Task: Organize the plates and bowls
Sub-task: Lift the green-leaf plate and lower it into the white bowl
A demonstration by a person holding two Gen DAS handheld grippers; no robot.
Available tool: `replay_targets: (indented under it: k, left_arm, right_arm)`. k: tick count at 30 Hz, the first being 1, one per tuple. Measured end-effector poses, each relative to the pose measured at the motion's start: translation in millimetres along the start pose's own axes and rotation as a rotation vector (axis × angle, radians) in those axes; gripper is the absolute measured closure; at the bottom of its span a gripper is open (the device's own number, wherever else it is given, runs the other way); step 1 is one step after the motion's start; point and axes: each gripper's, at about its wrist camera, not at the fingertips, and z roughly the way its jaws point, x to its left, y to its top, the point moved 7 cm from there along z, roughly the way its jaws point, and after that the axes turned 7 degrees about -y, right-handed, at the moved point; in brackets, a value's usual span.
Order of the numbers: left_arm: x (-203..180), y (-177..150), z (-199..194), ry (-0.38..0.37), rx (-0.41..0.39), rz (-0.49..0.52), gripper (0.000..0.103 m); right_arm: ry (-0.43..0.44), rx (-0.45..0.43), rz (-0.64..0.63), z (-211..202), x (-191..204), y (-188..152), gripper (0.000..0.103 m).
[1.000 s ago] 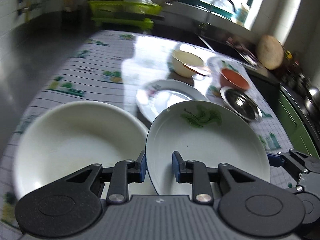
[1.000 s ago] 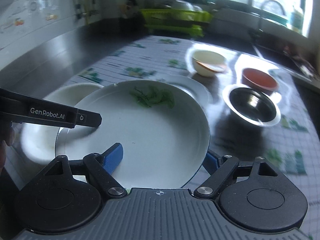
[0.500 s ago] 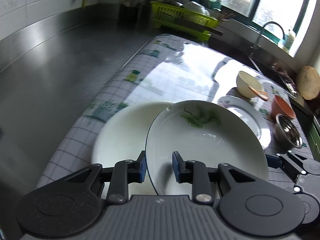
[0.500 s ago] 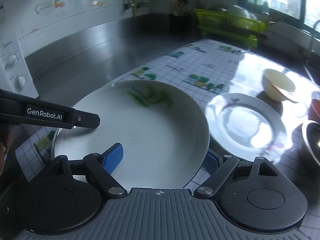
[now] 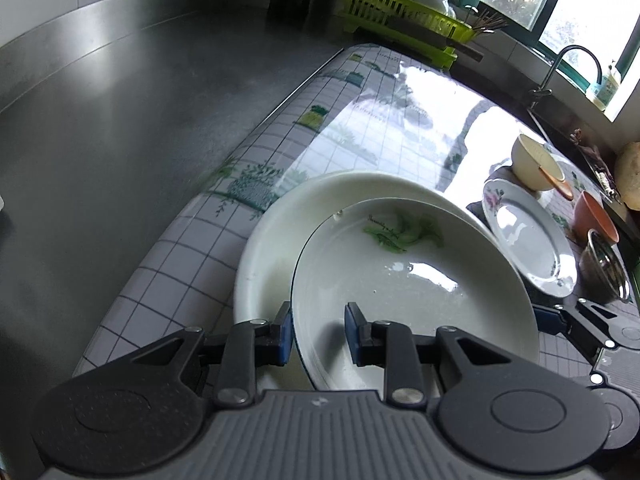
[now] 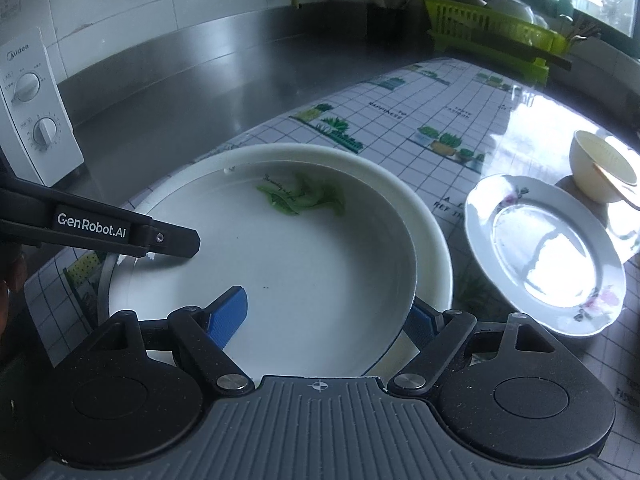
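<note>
A white plate with a green leaf print [image 5: 420, 280] [image 6: 300, 260] sits tilted inside a larger plain white dish [image 5: 272, 248] [image 6: 436, 248] on the checked tablecloth. My left gripper [image 5: 318, 334] is shut on the leaf plate's near rim, one blue pad on each side. In the right wrist view its black finger [image 6: 172, 238] reaches in over the plate from the left. My right gripper [image 6: 324, 318] straddles the plate's near edge with wide jaws that are closing. One pad lies over the plate's inside and the other outside the rim, neither pressing.
To the right lie a flowered plate [image 5: 528, 244] [image 6: 548, 256], a cream bowl with a spoon [image 5: 536, 168], an orange bowl [image 5: 596, 220] and a steel bowl [image 5: 604, 268]. A green dish rack [image 5: 400, 12] stands at the back. A microwave [image 6: 32, 108] stands on the steel counter at left.
Both grippers carried the leaf plate leftward and down, from beside the large white dish to inside it. The flowered plate and bowls now lie farther right.
</note>
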Motion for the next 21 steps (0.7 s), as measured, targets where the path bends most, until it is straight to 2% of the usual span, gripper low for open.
replay_targets:
  k: [9, 16, 18, 21]
  left_arm:
    - [3.1, 0.1, -1.6, -0.002, 0.003, -0.005, 0.076]
    - [3.2, 2.4, -2.5, -0.011, 0.012, -0.028, 0.071]
    - [1.2, 3.1, -3.4, -0.018, 0.015, -0.021, 0.066]
    - [1.3, 5.4, -4.4, -0.017, 0.012, -0.027, 0.065]
  right_arm:
    - [0.022, 0.011, 0.015, 6.6, 0.3, 0.5, 0.020]
    - [0.042, 0.020, 0.029, 6.8, -1.4, 1.6, 0.020]
    - [0.045, 0.022, 0.033, 6.1, -2.0, 2.1, 0.020]
    - [0.048, 0.021, 0.033, 5.5, -2.5, 2.0, 0.020]
